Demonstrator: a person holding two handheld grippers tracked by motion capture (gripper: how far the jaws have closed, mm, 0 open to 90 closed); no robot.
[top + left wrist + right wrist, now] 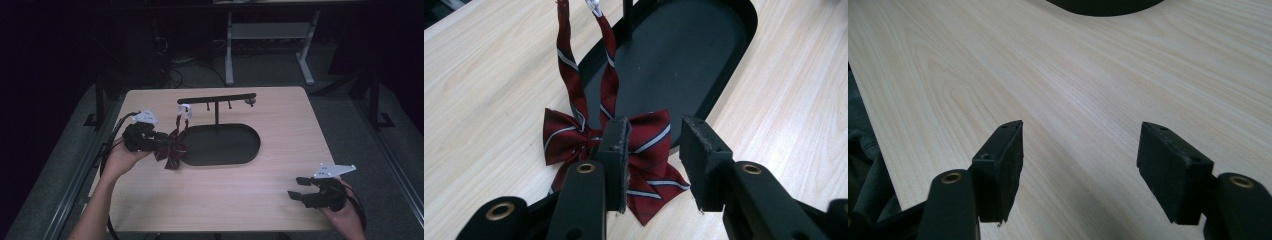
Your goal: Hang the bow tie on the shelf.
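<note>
A dark red striped bow tie [171, 150] lies on the table at the left end of a black oval base [230, 145]. Its two straps [569, 75] run up to a white clasp [185, 109] at the stand's crossbar [216, 98]. My left gripper [162, 143] reaches the bow from the left. In the left gripper view its jaws stand apart [656, 127], with the right wing of the bow tie [649, 142] seen in the gap and no pad pressing on it. My right gripper [296, 187] hovers open over bare wood near the front right corner, nothing between its fingers [1080, 132].
The light wooden table [225, 200] has edges close to both hands. A thin post [216, 112] rises from the oval base, and small pegs hang under the crossbar. Cables trail off the left edge. Beyond the table stands a white frame [230, 50] on a dark floor.
</note>
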